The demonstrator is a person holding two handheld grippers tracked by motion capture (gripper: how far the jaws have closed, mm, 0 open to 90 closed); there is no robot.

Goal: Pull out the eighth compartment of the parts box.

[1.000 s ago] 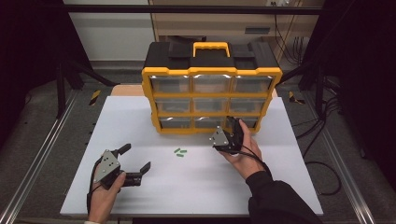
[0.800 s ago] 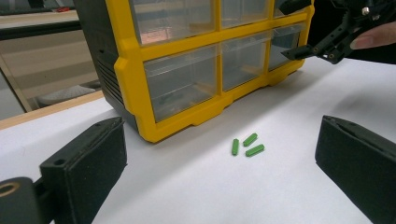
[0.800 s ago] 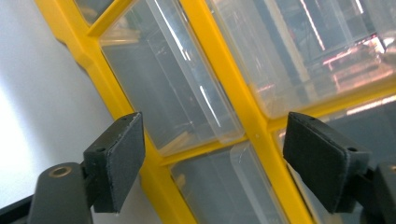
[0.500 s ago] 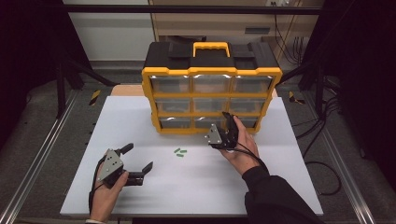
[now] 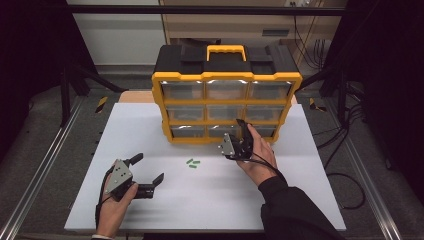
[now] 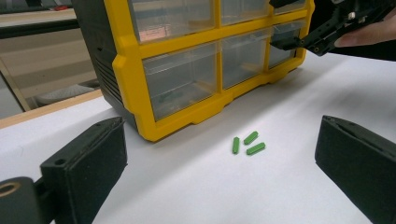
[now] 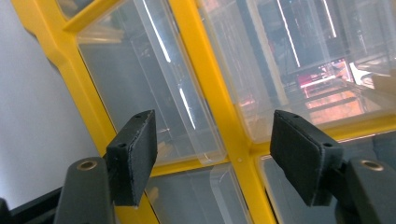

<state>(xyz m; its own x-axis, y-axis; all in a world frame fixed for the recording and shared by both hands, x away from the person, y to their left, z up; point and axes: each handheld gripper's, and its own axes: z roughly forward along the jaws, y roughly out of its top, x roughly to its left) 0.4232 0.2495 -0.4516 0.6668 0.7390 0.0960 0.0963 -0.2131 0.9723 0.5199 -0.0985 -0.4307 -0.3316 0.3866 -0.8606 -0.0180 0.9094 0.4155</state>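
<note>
A yellow and black drawer cabinet (image 5: 226, 95) is seen standing at the far middle of a white table (image 5: 310, 200), with a yellow handle (image 5: 226, 50) on its black top. The right gripper (image 5: 243, 131) is held up against the bottom row of clear drawers (image 5: 227, 131), near the cabinet's right end. Its jaws have just been closing, yet they are seen still parted, with nothing pressed between the pads; in the right gripper view a yellow divider (image 7: 219, 107) of the cabinet front is framed between them, just beyond the tips. Three small green pieces (image 5: 193, 163) are found lying close together on the table, just near of the cabinet and left of the right hand (image 5: 257, 160). The left gripper (image 5: 148, 169) is held low over the near left of the table, well apart from the cabinet, its jaws spread wide and empty, pointed towards the green pieces (image 6: 247, 143).
</note>
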